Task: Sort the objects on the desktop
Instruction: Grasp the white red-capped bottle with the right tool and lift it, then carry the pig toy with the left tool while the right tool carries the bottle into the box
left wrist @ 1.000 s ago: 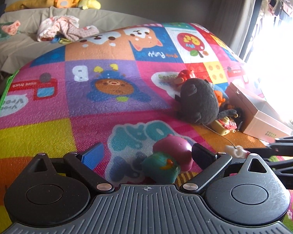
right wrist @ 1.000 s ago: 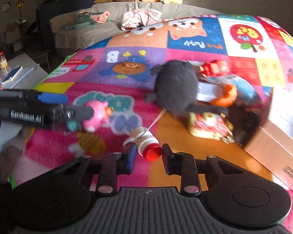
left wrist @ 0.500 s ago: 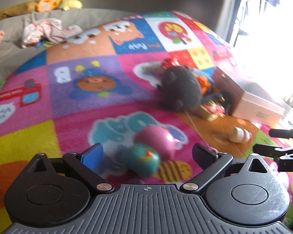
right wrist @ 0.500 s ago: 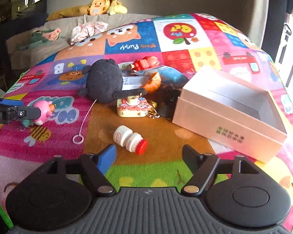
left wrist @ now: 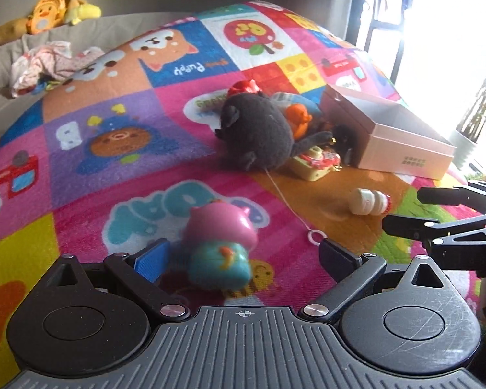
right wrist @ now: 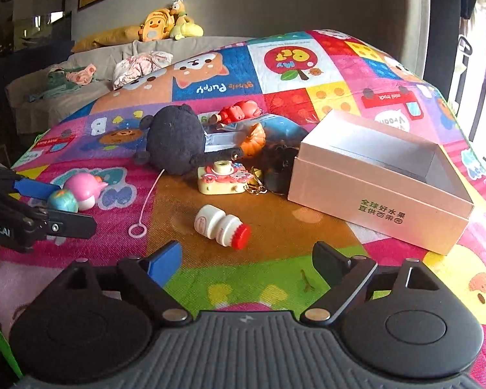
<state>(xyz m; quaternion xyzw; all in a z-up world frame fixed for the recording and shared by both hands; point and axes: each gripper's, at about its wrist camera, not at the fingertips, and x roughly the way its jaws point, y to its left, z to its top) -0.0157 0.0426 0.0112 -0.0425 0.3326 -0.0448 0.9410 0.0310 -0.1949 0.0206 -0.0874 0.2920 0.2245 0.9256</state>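
The left tool [left wrist: 243, 256] stands spread wide around the pink-and-teal rubbery toy figure [left wrist: 222, 246] on the colourful play mat [left wrist: 113, 149], seemingly poised to grip it, while the right tool [right wrist: 248, 259], equally wide and empty, faces the small white plastic bottle with a red cap [right wrist: 222, 226] lying near the open pink cardboard box [right wrist: 382, 191].

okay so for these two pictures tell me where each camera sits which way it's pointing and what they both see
Left wrist: rides the left gripper, low over the play mat, facing the pink-and-teal toy between its open fingers; the right gripper pokes in from the right.
Right wrist: rides the right gripper, facing the small bottle and open pink box; the left gripper enters at left.
Shared: toy, bottle, box, black plush.
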